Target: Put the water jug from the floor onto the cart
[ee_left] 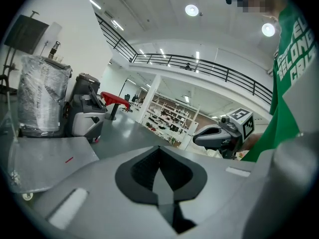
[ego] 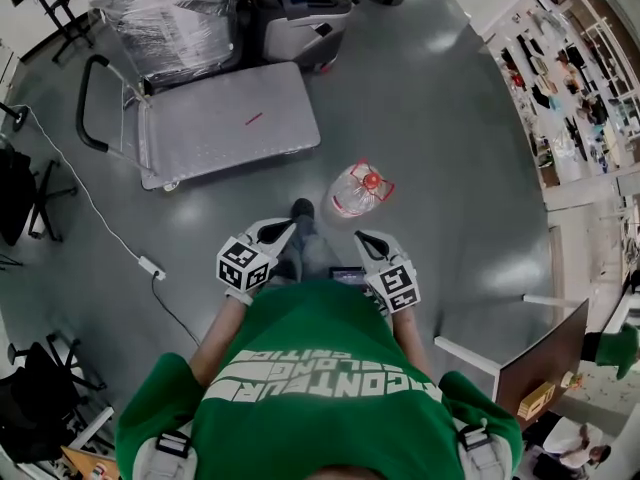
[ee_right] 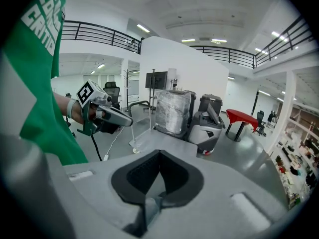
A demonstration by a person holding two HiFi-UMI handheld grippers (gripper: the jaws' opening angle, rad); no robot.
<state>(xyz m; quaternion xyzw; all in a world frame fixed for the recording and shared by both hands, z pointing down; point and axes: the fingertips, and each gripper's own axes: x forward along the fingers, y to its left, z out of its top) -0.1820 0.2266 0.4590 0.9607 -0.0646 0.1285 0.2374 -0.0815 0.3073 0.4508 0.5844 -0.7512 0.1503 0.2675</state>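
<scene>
Head view: water jug (ego: pixel 356 192) stands on the floor just ahead of you, red cap showing, near the cart (ego: pixel 228 126) but off its deck. Left gripper (ego: pixel 278 232) and right gripper (ego: pixel 368 240) hover short of the jug, touching nothing.

Left gripper view: jaws pressed together, nothing between them. Jug not in frame; cart deck (ee_left: pixel 47 158) off to the left.

Right gripper view: jaws also closed and empty. Cart (ee_right: pixel 149 144) ahead, no jug.

My read: approach step, grasp not started. Next you need to open both sets of jaws, drop lower, and bracket the jug before lifting it across.
</scene>
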